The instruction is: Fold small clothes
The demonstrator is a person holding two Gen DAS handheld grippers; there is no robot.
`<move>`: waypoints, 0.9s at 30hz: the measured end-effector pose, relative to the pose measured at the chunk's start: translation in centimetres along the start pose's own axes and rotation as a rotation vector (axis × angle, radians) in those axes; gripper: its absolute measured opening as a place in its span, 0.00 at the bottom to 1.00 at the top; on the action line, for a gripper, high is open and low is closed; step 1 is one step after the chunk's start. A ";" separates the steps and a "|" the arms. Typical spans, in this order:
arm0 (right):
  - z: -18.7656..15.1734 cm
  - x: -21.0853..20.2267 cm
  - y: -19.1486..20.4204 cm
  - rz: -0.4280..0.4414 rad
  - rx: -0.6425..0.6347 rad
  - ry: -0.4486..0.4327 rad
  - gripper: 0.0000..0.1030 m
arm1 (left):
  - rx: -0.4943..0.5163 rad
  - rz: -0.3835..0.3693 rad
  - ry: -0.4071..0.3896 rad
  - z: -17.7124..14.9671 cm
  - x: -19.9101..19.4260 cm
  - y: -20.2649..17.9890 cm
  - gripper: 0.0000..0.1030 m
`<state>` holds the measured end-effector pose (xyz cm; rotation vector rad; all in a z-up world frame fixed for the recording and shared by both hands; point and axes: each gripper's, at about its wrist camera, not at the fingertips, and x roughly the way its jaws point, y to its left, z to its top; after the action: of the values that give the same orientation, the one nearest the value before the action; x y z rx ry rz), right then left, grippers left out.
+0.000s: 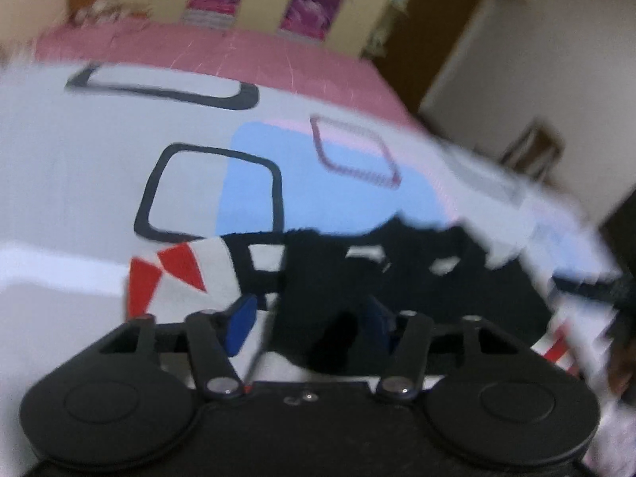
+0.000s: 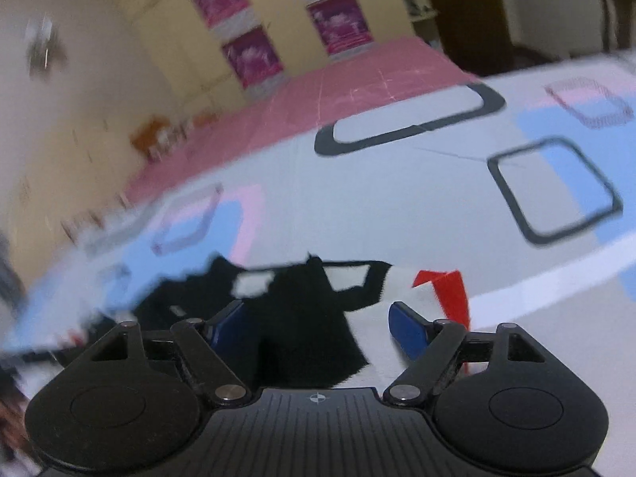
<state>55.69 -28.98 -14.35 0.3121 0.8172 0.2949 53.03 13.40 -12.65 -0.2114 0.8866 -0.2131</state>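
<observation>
- Left gripper (image 1: 310, 328): jaws part open, blue pads (image 1: 241, 324) clear of the cloth. Black fabric sits between them, not pinched.
- Right gripper (image 2: 322, 328): jaws wide, nothing held. Black fabric lies in the gap, pads (image 2: 407, 328) not pressing on it.
- Garment (image 1: 397, 278): small piece, black with white and red patches, lying on the bedsheet (image 1: 79, 183) right at both sets of fingertips. Heavy blur, so exact fold state is hard to call.
- Handling, my read: light, soft, limp. It will sag and drag rather than hold shape, and thin layers may slip out of a shallow pinch.
- Best hold looks like an edge or corner, pinching the full thickness, one gripper per side.
- Farther: white sheet with black-outlined squares and blue patches, then a pink blanket (image 1: 238, 51), then cupboards (image 2: 254, 51) along the wall.
</observation>
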 end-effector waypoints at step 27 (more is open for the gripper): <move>-1.8 -0.6 2.2 -0.153 -0.226 -0.040 0.65 | 0.095 0.243 -0.132 -2.2 -0.6 -1.1 0.30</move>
<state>53.64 -26.88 -14.24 0.0434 0.7557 0.2336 50.84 12.31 -13.30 -0.0272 0.7610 -0.0143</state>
